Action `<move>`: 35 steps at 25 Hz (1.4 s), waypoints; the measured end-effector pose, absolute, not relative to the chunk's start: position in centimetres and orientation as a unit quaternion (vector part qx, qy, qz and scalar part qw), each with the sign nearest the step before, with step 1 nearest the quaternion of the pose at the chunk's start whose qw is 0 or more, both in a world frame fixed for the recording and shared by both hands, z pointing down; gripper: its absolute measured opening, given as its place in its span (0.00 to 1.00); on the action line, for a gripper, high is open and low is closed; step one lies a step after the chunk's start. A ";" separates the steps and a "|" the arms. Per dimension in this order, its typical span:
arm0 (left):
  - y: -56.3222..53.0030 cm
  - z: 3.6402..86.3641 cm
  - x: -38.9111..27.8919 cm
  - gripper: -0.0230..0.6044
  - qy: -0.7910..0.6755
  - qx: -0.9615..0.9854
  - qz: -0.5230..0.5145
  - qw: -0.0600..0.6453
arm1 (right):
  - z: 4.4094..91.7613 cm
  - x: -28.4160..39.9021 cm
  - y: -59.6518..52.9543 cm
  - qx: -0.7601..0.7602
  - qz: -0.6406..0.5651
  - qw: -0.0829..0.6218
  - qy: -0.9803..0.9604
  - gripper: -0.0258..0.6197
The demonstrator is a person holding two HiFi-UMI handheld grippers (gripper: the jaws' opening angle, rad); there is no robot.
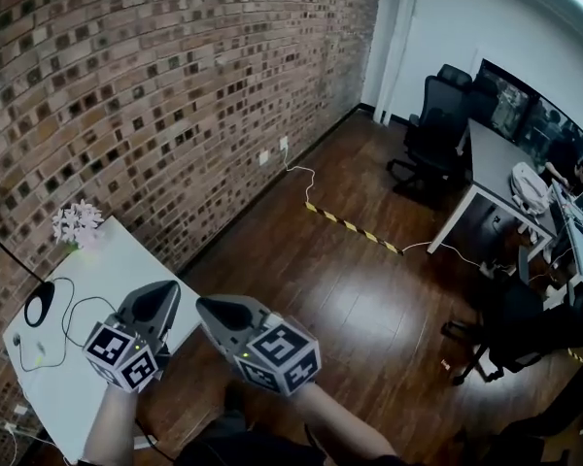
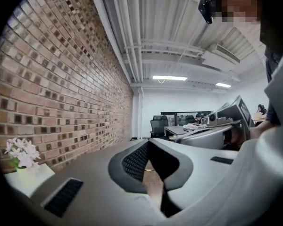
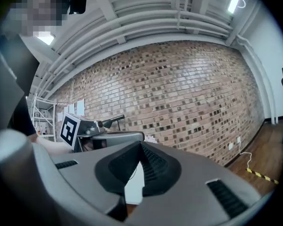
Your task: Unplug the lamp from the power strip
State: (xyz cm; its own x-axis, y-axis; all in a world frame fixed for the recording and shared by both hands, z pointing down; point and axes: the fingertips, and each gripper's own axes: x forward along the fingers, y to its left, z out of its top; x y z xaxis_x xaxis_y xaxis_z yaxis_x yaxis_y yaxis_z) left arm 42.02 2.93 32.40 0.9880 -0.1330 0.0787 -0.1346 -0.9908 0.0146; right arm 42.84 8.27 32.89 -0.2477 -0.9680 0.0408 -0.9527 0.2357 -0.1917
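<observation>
Lamp (image 1: pixel 39 304) and flowers (image 1: pixel 76 223) on table (image 1: pixel 126 265); wall (image 1: pixel 175 85) behind.

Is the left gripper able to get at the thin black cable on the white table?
Probably yes: the left gripper hangs at the white table's edge, close to the thin black cable, nothing between them; its jaws are shut, though.

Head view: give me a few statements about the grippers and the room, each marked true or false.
1. The flowers stand on the white table. True.
2. The left gripper grips a cable. False: its fingers are shut on nothing.
3. The right gripper is empty, with its fingers together. True.
4. The floor is grey carpet. False: it is dark wood.
5. A striped strip lies on the floor. True.
</observation>
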 end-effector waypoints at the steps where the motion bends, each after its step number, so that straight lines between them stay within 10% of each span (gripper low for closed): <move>1: 2.8 32.6 42.7 0.04 -0.060 0.997 0.039 0.015 | 32.9 43.5 8.4 -0.619 -0.088 0.042 0.779 0.04; 35: -6.2 33.8 60.1 0.04 0.075 0.994 0.034 0.066 | 31.0 60.5 0.7 -0.739 -0.069 0.012 0.670 0.04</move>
